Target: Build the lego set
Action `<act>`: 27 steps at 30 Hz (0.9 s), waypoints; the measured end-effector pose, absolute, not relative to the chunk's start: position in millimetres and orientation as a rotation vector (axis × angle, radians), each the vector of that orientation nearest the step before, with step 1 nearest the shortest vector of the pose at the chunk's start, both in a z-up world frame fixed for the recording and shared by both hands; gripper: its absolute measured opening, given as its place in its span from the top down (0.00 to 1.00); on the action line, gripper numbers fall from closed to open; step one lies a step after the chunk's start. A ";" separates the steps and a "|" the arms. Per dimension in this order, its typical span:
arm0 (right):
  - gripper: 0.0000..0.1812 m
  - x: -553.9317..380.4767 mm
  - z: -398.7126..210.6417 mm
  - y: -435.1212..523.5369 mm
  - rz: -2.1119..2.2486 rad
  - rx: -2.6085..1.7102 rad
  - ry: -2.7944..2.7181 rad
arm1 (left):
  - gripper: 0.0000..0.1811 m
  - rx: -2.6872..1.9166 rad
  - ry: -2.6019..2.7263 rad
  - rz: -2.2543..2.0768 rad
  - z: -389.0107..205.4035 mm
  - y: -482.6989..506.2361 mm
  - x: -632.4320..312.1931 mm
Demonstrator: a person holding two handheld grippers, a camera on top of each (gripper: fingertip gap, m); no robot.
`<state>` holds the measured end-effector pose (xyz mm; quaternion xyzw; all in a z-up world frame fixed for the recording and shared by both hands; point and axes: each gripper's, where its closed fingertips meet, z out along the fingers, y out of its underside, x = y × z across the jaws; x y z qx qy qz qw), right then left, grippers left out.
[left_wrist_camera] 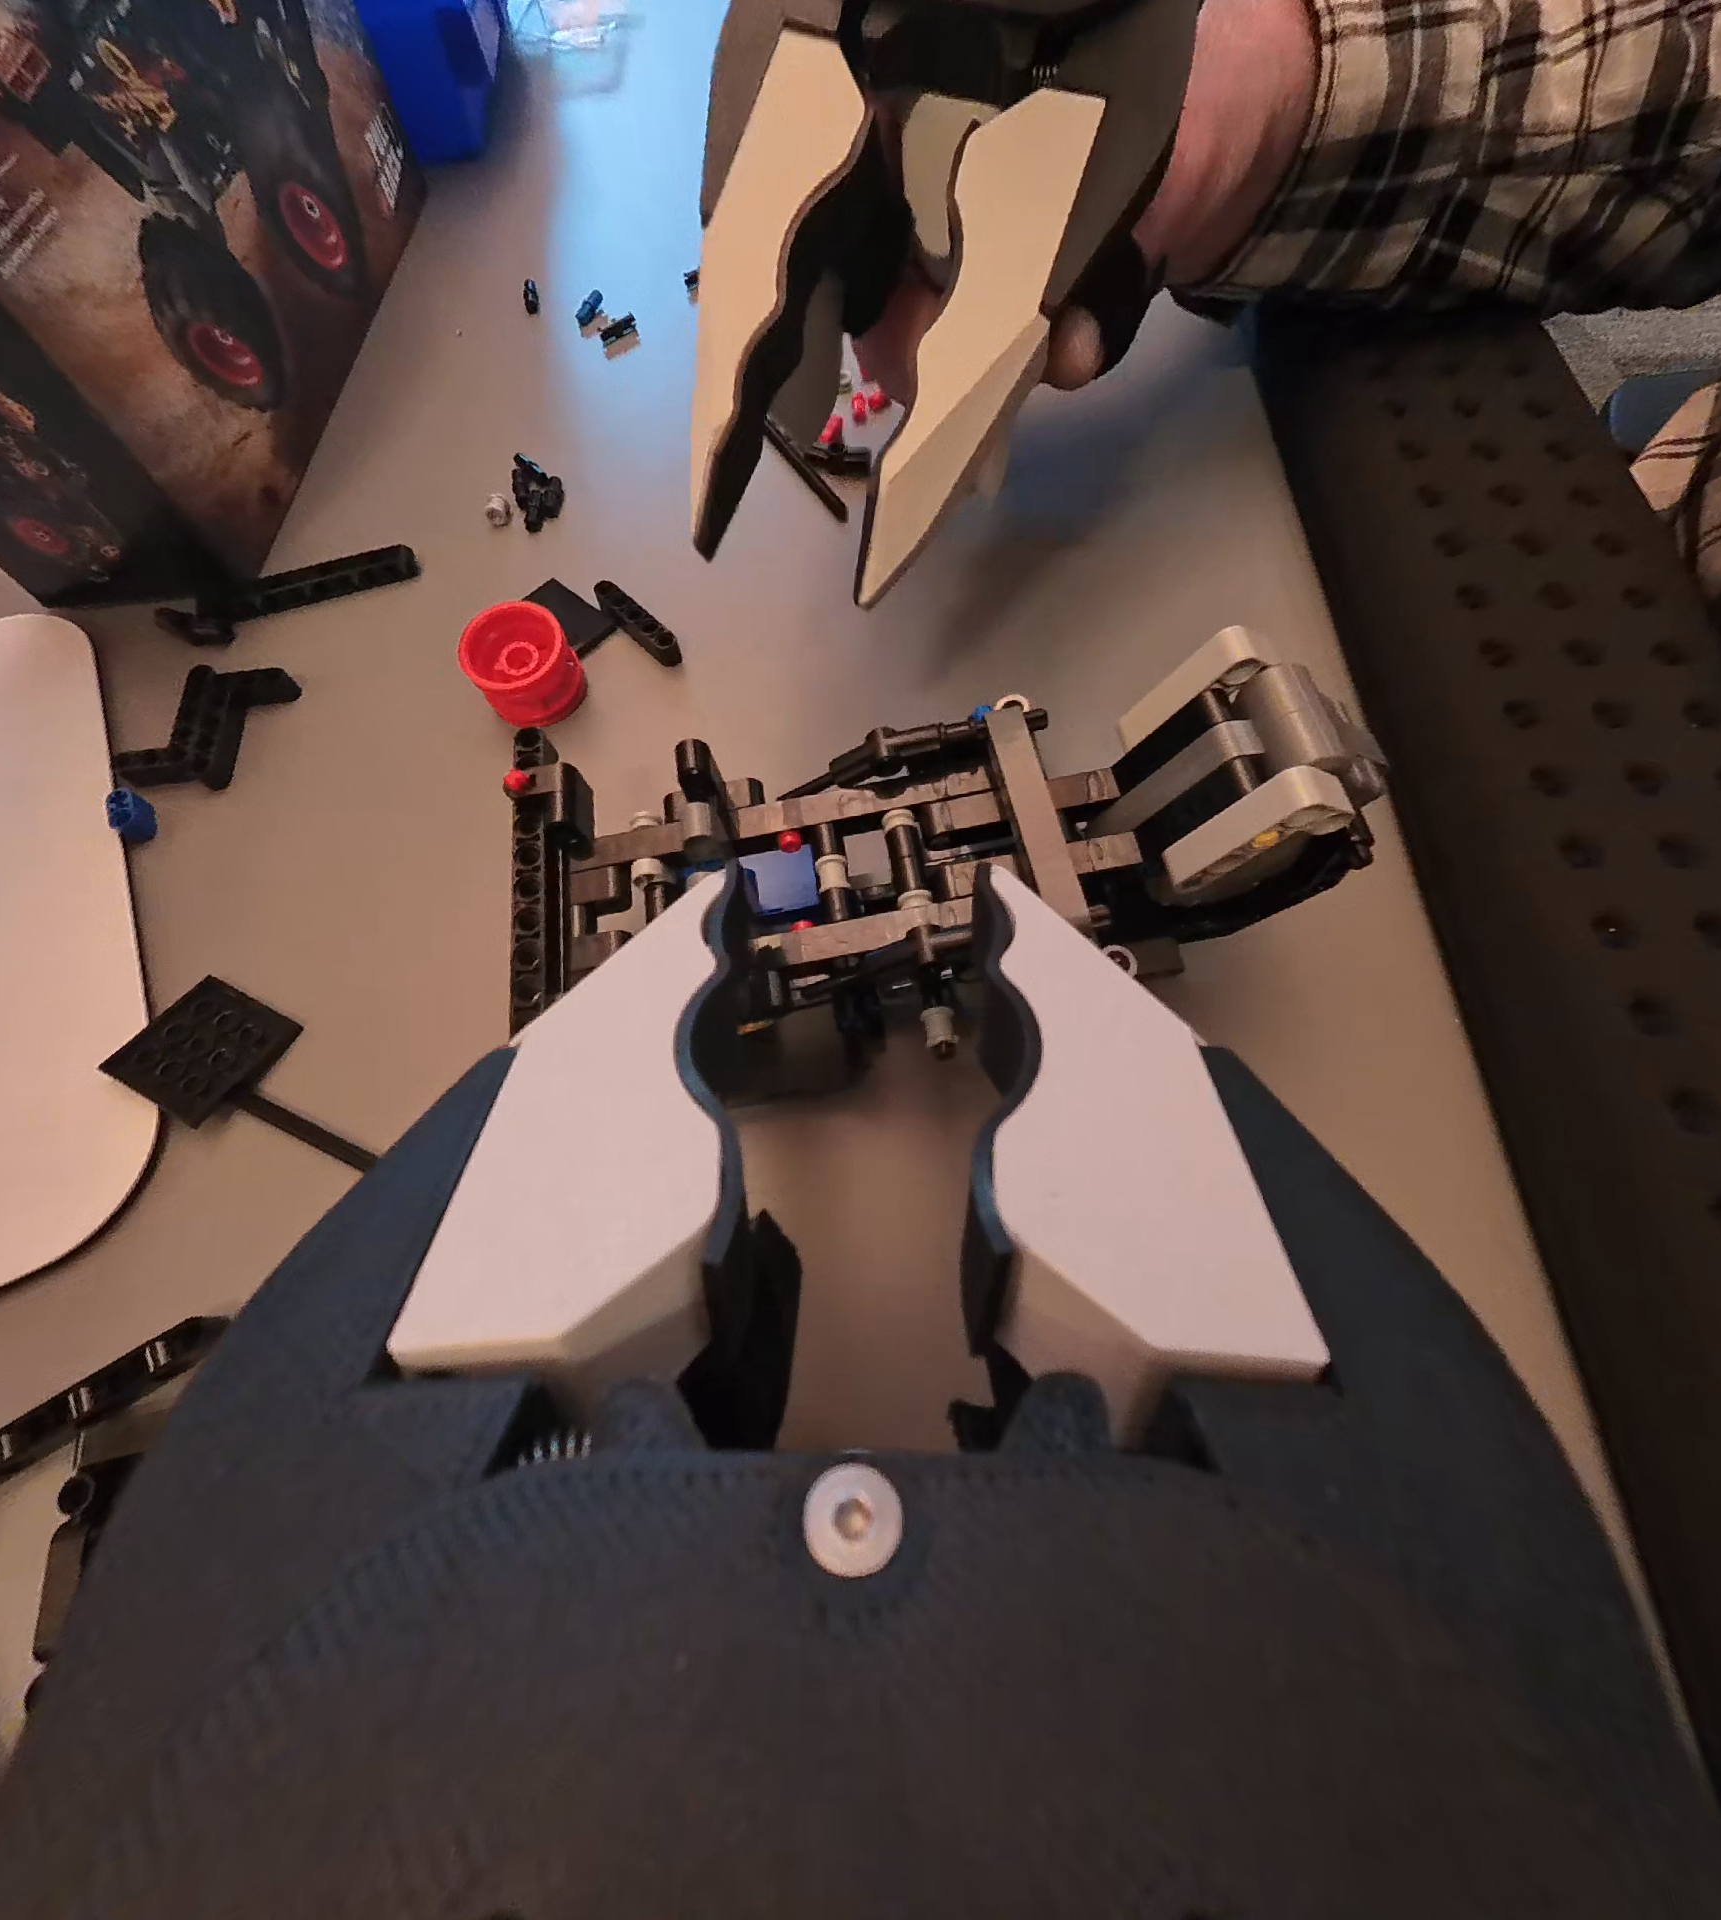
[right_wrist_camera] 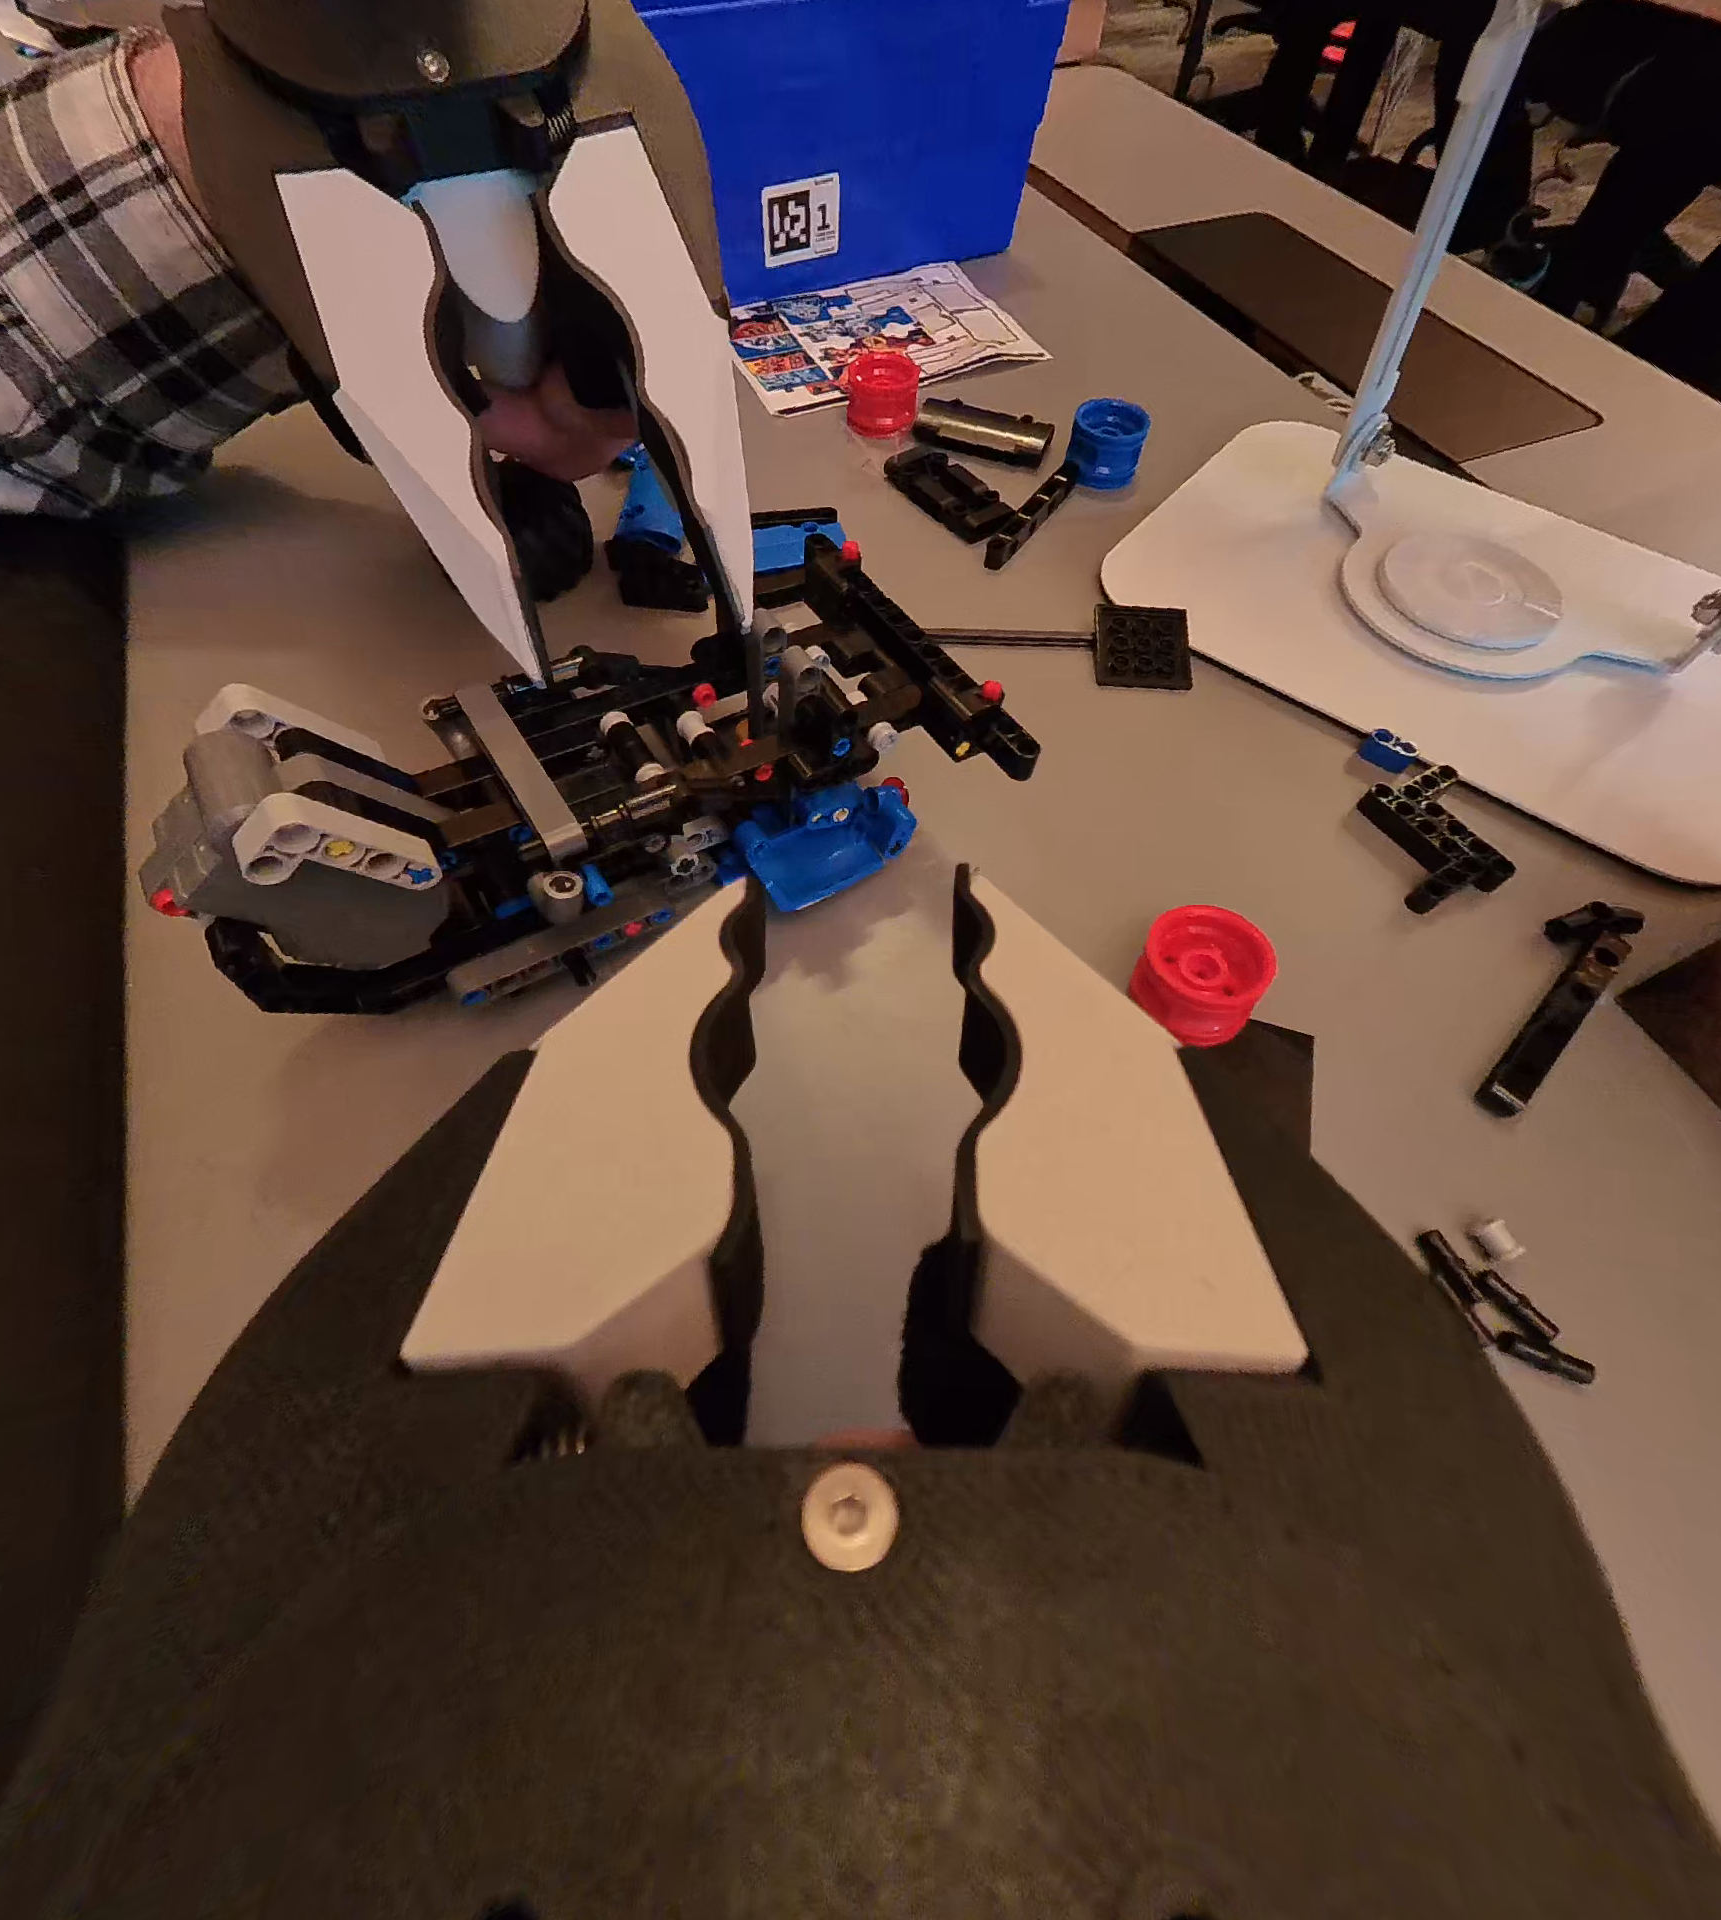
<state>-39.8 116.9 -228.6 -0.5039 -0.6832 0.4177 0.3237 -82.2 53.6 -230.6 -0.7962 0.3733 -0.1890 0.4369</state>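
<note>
Left gripper (left_wrist_camera: 856, 883), matte grey wedge fingers with wavy black inner edges, straddles the knobby black lego frame (left_wrist_camera: 897, 862) on the table. Right gripper (right_wrist_camera: 856, 883) gapes empty beside a ribbed red wheel (right_wrist_camera: 1204, 971).

Each camera sits just behind its own gripper and looks forward and down along the fingers at the table (left_wrist_camera: 1095, 644). The left wrist view is close over the model (left_wrist_camera: 887, 883), fingers reaching it, facing the right gripper (left_wrist_camera: 783, 571). The right wrist view looks from the opposite side, a little farther back, facing the left gripper (right_wrist_camera: 643, 649). Both share the model, table and nearest red wheel (right_wrist_camera: 1204, 971).
</note>
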 end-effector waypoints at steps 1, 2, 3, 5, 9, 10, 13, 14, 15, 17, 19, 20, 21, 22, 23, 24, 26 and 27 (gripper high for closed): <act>0.81 -39.3 -227.8 117.8 1.101 -1.324 -1.787 | 0.78 -1.980 0.928 -0.469 -230.3 54.0 -82.7; 0.81 -39.0 -227.3 118.9 1.105 -1.327 -1.781 | 0.78 -1.980 0.928 -0.470 -230.3 54.2 -82.6; 0.81 -38.4 -227.0 119.9 1.107 -1.330 -1.777 | 0.78 -1.980 0.928 -0.469 -230.3 54.3 -82.5; 0.81 -37.6 -227.2 121.7 1.107 -1.335 -1.773 | 0.78 -1.979 0.928 -0.468 -230.5 54.4 -82.6; 0.81 -36.8 -225.5 124.1 1.115 -1.339 -1.760 | 0.78 -1.976 0.923 -0.468 -230.1 54.4 -84.0; 0.81 -36.6 -225.1 124.7 1.116 -1.340 -1.757 | 0.78 -1.975 0.923 -0.469 -230.1 54.6 -83.9; 0.81 -35.8 -223.7 127.8 1.116 -1.344 -1.744 | 0.78 -1.974 0.917 -0.466 -228.6 55.7 -84.4; 0.81 -35.4 -223.1 129.0 1.118 -1.347 -1.738 | 0.78 -1.974 0.914 -0.462 -228.0 56.4 -85.1; 0.81 -34.9 -222.6 130.3 1.120 -1.350 -1.732 | 0.78 -1.973 0.911 -0.457 -227.2 56.2 -86.0; 0.81 -34.1 -221.2 132.6 1.121 -1.353 -1.722 | 0.78 -1.968 0.904 -0.452 -226.1 56.5 -87.7; 0.81 -33.9 -220.4 133.5 1.125 -1.355 -1.717 | 0.78 -1.967 0.900 -0.451 -225.8 55.8 -89.6; 0.81 -33.8 -220.8 133.6 1.126 -1.358 -1.718 | 0.77 -1.968 0.899 -0.451 -225.8 55.6 -90.3; 0.81 -33.8 -221.5 133.5 1.125 -1.360 -1.721 | 0.77 -1.970 0.899 -0.452 -226.0 55.0 -90.8; 0.81 -33.8 -222.2 133.3 1.123 -1.360 -1.724 | 0.77 -1.972 0.900 -0.454 -226.7 55.1 -90.5; 0.81 -33.7 -222.4 133.1 1.122 -1.360 -1.725 | 0.77 -1.974 0.901 -0.455 -227.2 54.6 -91.1; 0.81 -33.6 -222.4 133.0 1.122 -1.359 -1.726 | 0.77 -1.975 0.902 -0.455 -227.5 54.7 -91.0; 0.81 -33.4 -221.8 133.5 1.124 -1.359 -1.723 | 0.77 -1.975 0.904 -0.456 -227.5 54.7 -90.5; 0.81 -33.1 -221.6 133.8 1.125 -1.360 -1.722 | 0.77 -1.976 0.905 -0.457 -227.5 54.7 -90.2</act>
